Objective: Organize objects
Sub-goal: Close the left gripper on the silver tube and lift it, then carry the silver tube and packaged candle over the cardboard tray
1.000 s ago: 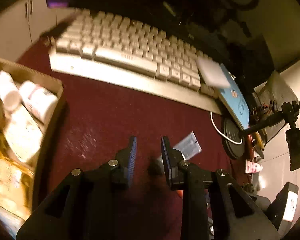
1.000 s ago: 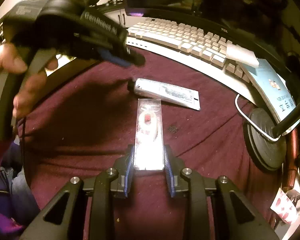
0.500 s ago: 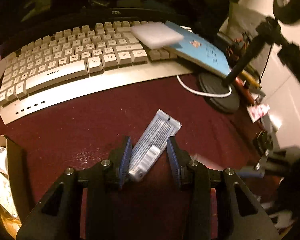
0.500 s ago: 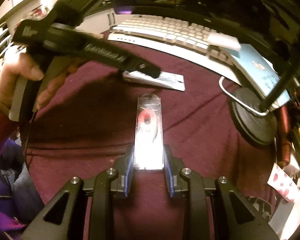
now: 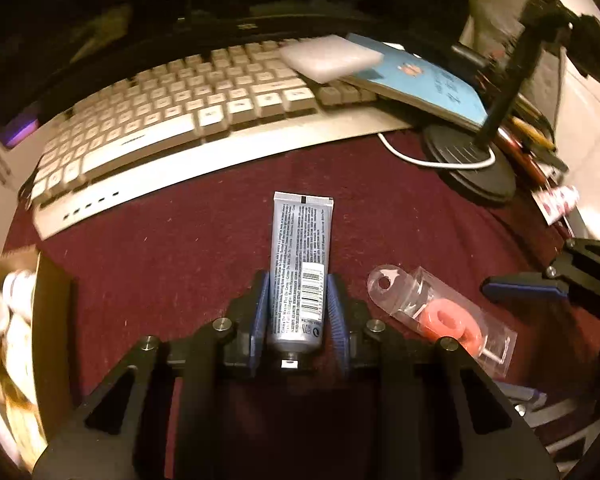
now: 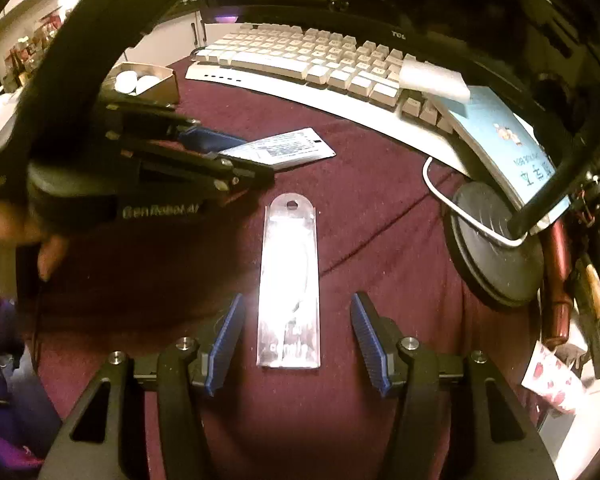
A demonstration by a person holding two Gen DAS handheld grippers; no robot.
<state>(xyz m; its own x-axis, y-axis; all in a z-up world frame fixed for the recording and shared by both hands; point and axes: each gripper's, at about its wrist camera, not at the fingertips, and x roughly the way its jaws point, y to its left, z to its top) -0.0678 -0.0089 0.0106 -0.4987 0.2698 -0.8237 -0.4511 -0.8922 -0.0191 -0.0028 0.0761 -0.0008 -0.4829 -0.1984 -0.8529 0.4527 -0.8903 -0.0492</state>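
A silver tube [image 5: 300,264] with a barcode lies on the dark red cloth [image 5: 160,264], its cap end deep in my left gripper [image 5: 298,278]. That gripper's jaws are closing and both blue pads touch the tube's sides. The right wrist view shows the same tube [image 6: 284,148] sticking out of the left gripper [image 6: 240,154]. A clear packet [image 6: 288,280] lies flat between the fingers of my right gripper [image 6: 296,300]. Its jaws are opening, with a gap on each side of the packet. In the left wrist view the packet [image 5: 444,316] holds a red ring.
A cardboard box [image 6: 156,80] of white bottles stands at the left, also seen as box [image 5: 48,312]. A white keyboard [image 5: 172,128] runs along the back, with a white block [image 5: 332,60] and blue booklet [image 5: 424,80] on its right end. A black round stand base [image 6: 496,248] and pens crowd the right.
The left gripper swung over the silver tube, lined up with it and closed in around it. The right jaws spread apart and let go of the clear packet, which stays on the cloth.
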